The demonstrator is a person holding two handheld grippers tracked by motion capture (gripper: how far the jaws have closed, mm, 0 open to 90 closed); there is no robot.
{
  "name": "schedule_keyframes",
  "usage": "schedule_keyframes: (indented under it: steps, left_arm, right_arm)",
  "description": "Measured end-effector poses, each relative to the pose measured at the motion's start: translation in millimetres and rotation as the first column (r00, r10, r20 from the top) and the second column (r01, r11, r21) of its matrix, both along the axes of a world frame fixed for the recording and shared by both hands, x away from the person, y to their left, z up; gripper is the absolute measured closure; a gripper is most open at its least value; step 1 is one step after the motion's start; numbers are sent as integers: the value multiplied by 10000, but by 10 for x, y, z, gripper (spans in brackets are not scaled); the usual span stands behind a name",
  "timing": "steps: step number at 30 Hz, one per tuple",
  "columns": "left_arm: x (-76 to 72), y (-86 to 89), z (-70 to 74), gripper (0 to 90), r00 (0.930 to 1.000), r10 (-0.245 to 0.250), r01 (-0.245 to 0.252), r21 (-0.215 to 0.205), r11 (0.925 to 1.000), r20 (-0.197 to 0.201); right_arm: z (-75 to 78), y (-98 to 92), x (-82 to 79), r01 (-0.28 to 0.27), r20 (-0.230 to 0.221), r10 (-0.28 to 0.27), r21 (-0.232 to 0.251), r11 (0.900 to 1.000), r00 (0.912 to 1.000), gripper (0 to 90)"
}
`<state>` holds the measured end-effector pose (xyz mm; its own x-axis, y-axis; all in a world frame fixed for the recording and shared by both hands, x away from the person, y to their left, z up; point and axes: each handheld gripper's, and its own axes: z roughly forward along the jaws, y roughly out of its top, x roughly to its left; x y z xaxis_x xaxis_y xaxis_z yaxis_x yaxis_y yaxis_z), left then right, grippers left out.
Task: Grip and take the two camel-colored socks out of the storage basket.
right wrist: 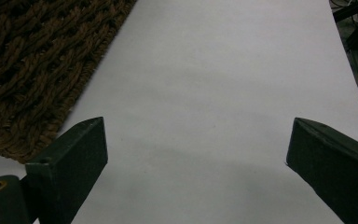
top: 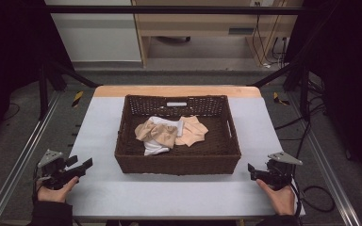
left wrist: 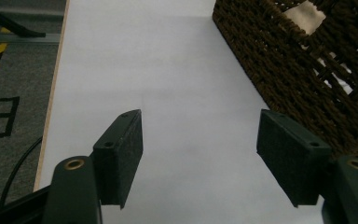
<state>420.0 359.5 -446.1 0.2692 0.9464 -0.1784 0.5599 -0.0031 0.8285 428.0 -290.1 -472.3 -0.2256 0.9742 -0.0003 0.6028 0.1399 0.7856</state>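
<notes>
One woven basket (top: 177, 160) is set mid-tabletop (top: 99, 188), with three cloths (top: 169, 134) bunched inside. Two hand-held grippers are held released at its near corners: left (top: 82, 165), right (top: 250, 170).

Basket (top: 177, 159) mid-table (top: 99, 188), cloths (top: 169, 132) inside, left hand-held gripper (top: 80, 165) and right hand-held gripper (top: 254, 172) flanking its near corners

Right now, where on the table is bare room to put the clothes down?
The front strip between the basket wall and the near table edge is bare, bordered by the open left gripper and open right gripper. Bare side strips flank the basket too. The basket middle is crowded with beige and white clothes.
</notes>
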Motion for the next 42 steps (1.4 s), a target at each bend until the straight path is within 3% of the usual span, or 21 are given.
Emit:
schedule_keyframes:
  steps: [14, 25, 41, 42]
  left_arm:
    - [-43, -118, 223, 374, 9959, -127, 133, -66, 9999, 901]
    - [-72, -202, 370, 395, 9913, -313, 310, 42, 9995, 1276]
    - [37, -461, 684, 402, 9758, -948, 965, 11, 9953, 1970]
    - [58, -508, 739, 402, 9724, -1009, 1038, -25, 9946, 2102]
  right_arm:
    - [15, 21, -18, 38, 72, -38, 70, 10000, 10000, 57]
    - [31, 28, -39, 37, 369, -44, 210, 9998, 9993, 52]
    - [42, 38, -54, -45, 577, 30, 257, 9997, 9983, 51]
    - [44, 37, -57, -12, 585, -4, 264, 9996, 9983, 51]
